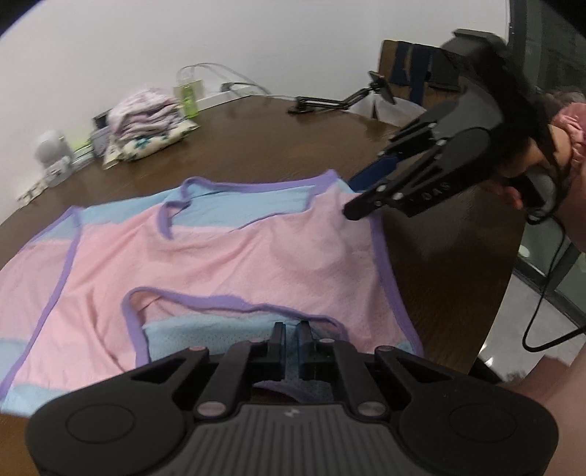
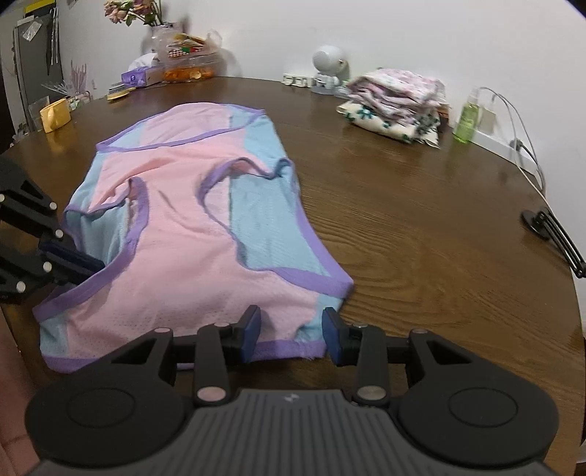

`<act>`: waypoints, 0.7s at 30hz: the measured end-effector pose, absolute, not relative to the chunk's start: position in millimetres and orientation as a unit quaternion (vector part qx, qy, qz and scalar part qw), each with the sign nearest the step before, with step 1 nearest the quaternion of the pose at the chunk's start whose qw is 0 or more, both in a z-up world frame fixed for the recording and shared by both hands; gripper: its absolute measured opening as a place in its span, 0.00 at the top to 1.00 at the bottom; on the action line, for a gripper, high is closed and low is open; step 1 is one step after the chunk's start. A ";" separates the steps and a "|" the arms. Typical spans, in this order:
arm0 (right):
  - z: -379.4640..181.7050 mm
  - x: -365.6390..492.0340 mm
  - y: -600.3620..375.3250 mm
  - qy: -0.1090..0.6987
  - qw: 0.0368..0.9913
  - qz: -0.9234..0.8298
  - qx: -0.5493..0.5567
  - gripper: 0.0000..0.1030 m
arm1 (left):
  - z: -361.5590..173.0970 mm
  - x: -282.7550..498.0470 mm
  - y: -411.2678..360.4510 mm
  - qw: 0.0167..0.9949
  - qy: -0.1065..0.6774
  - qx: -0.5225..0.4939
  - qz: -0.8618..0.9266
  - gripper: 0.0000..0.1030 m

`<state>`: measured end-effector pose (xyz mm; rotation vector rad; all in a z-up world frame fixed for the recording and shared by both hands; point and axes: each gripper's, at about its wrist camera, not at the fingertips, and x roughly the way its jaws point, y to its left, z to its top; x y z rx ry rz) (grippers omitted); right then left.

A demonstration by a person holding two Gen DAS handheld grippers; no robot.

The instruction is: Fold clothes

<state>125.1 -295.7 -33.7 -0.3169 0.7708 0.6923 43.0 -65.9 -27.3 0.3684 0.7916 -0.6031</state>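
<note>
Garment: sleeveless mesh top (image 2: 190,234), pink and pale blue panels with purple binding at every edge, fine perforated knit, lying spread but rumpled on a round dark wood-grain table (image 2: 421,227), glossy finish; in the right wrist view it runs from the near edge toward the far left; one armhole opening curls up in a loose fold near its middle; left gripper (image 1: 292,342), black jointed plastic with dark blue pads, fingers drawn nearly together and pinching a blue mesh section with purple binding at the near edge of the garment; right gripper (image 2: 291,335), same build, fingers spread wide apart at the garment's near hem, a pad on either side of the purple band, nothing clamped between them; seen from the left wrist view the same right gripper (image 1: 360,199) reaches in from the right, its tip at the garment's far right corner, held by a hand (image 1: 512,183) with a pink cuff; far side of table: stack of folded floral-print clothes (image 2: 399,106), soft and layered; clear green bottle (image 2: 466,117), slim; small white rounded device (image 2: 327,64); yellow cup (image 2: 55,115) at far left; vase of dried flowers (image 2: 146,14) against the white wall
</note>
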 end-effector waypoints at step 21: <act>3.5 47.2 -272.9 0.298 0.839 0.422 -0.171 0.51 | 11.4 27.4 40.8 0.912 0.353 0.148 -0.147 0.31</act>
